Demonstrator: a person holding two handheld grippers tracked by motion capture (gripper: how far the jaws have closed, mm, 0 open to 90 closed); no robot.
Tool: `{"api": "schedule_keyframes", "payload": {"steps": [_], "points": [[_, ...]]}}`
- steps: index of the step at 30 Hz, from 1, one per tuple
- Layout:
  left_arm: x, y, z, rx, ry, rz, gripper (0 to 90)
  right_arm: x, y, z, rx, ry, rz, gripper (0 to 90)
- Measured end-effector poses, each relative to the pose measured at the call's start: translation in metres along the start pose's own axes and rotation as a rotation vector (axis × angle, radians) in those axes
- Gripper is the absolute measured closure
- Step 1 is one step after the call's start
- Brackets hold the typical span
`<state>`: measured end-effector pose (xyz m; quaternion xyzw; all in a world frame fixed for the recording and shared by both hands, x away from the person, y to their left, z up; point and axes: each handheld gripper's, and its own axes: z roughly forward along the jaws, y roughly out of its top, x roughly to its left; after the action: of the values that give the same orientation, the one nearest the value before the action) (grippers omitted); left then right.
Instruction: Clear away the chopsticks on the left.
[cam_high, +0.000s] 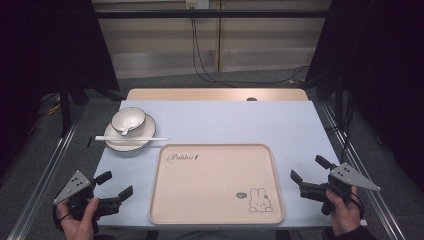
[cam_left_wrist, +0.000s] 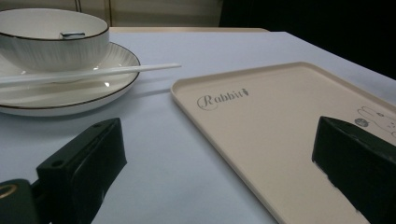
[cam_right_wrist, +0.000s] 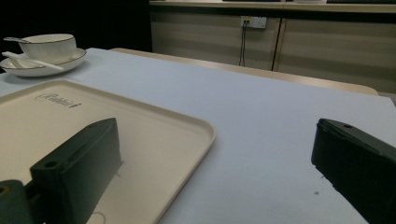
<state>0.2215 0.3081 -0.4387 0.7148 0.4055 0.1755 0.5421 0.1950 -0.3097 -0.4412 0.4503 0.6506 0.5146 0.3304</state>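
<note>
On bench (cam_high: 220, 125): tray (cam_high: 216, 182) between left gripper (cam_high: 118, 185) and right gripper (cam_high: 306, 168), both released, empty; bowl (cam_high: 128, 120) on plate (cam_high: 131, 141) beyond.

My tongs' jaws look like matt black plastic, left tongs (cam_high: 114, 184) and right tongs (cam_high: 307, 169) alike, each topped by a dull grey plate. The tray (cam_high: 216, 210) reads as smooth cream plastic with a soft satin sheen. The bowl (cam_high: 128, 120) and plate (cam_high: 145, 139) are glossy white ceramic with thin dark rims. The chopstick (cam_high: 131, 138) looks like white plastic. The desk (cam_high: 225, 122) is covered in smooth, matt pale blue; wood shows at its far edge.
</note>
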Motion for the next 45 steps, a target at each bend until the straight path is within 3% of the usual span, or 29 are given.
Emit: {"api": "schedule_keyframes", "payload": {"steps": [7, 11, 13, 16, 19, 21, 22, 28, 30, 34, 36, 37, 45], "points": [[0.003, 0.001, -0.006, -0.035, 0.008, -0.017, 3.1, -0.001, -0.001, 0.000, 0.007, 0.002, 0.013, 1.0], [0.003, 0.003, -0.008, -0.041, 0.003, 0.007, 3.1, 0.000, -0.001, 0.001, 0.012, 0.004, 0.010, 0.9], [0.002, 0.007, -0.009, -0.045, 0.018, 0.034, 3.2, 0.000, -0.001, 0.001, 0.011, -0.001, 0.011, 0.9], [0.002, 0.011, -0.008, -0.041, 0.050, 0.013, 4.5, 0.000, -0.001, 0.001, 0.010, 0.000, 0.012, 0.9], [0.008, 0.015, -0.008, 0.009, 0.038, 0.020, 6.2, 0.001, -0.001, 0.001, 0.009, 0.009, 0.013, 0.9], [0.009, 0.017, -0.007, 0.013, 0.048, 0.007, 5.3, 0.003, -0.001, 0.001, 0.013, 0.013, 0.008, 0.9], [0.015, 0.022, -0.008, 0.040, 0.025, -0.011, 5.1, 0.003, -0.001, 0.002, 0.012, 0.016, -0.004, 0.9], [0.036, 0.038, -0.004, 0.110, -0.006, 0.068, 8.4, 0.004, -0.001, 0.002, 0.008, 0.023, -0.011, 0.9], [0.043, 0.041, 0.001, 0.154, -0.046, 0.073, 8.4, 0.004, -0.001, 0.003, 0.011, 0.023, -0.007, 0.9], [0.053, 0.046, 0.009, 0.191, -0.084, 0.098, 8.4, 0.005, -0.001, 0.003, 0.010, 0.024, -0.010, 0.9], [0.059, 0.050, 0.014, 0.200, -0.118, 0.091, 7.1, 0.005, -0.001, 0.003, 0.010, 0.025, -0.007, 0.9], [0.063, 0.053, 0.016, 0.206, -0.115, 0.130, 7.9, 0.005, -0.001, 0.003, 0.010, 0.025, -0.008, 0.9], [0.089, 0.068, 0.031, 0.230, -0.122, 0.189, 10.2, 0.005, 0.000, 0.003, 0.007, 0.030, -0.012, 0.9]]}}
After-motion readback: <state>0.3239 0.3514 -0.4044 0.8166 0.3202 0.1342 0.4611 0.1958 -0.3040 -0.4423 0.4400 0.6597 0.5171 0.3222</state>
